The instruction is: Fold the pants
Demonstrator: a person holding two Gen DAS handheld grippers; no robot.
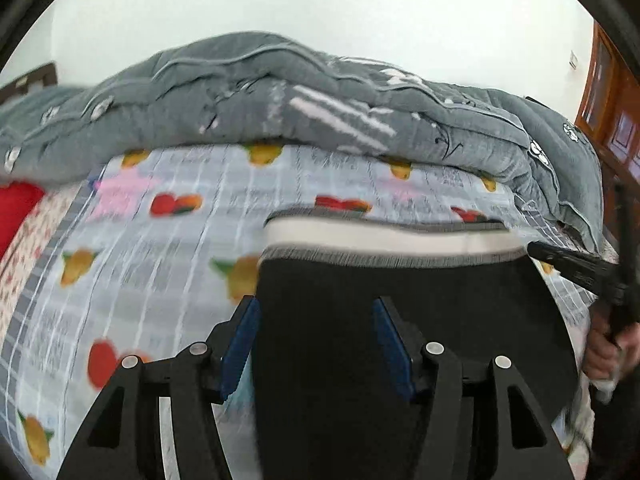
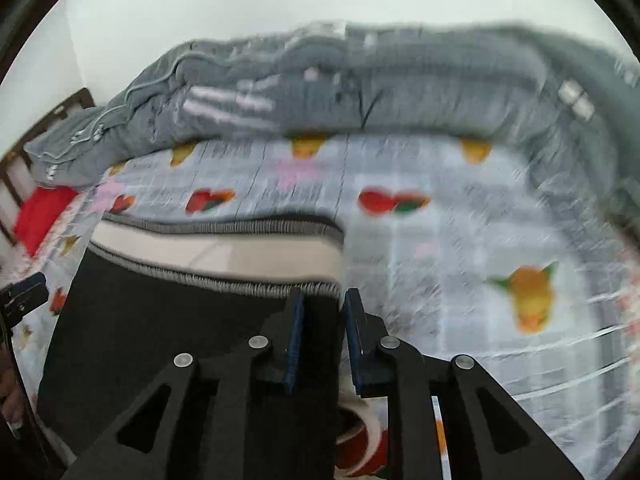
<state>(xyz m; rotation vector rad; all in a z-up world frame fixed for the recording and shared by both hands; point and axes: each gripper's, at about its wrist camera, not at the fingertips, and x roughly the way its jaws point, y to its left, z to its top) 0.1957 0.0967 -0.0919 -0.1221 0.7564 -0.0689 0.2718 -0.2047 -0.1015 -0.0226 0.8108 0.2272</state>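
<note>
The black pants (image 1: pixel 400 340) lie on the bed with their grey and white waistband (image 1: pixel 384 240) toward the far side. My left gripper (image 1: pixel 316 344) is open, its blue pads either side of the pants' left edge. In the right wrist view the pants (image 2: pixel 168 340) fill the lower left, waistband (image 2: pixel 216 252) ahead. My right gripper (image 2: pixel 322 332) has its pads close together around the pants' right edge just below the waistband. It also shows at the far right of the left wrist view (image 1: pixel 576 268).
The bed sheet (image 1: pixel 168 240) is pale grey with a fruit print. A rumpled grey quilt (image 1: pixel 280 96) is piled along the far side. A red item (image 1: pixel 16 208) lies at the left edge. A wooden cabinet (image 1: pixel 612 104) stands far right.
</note>
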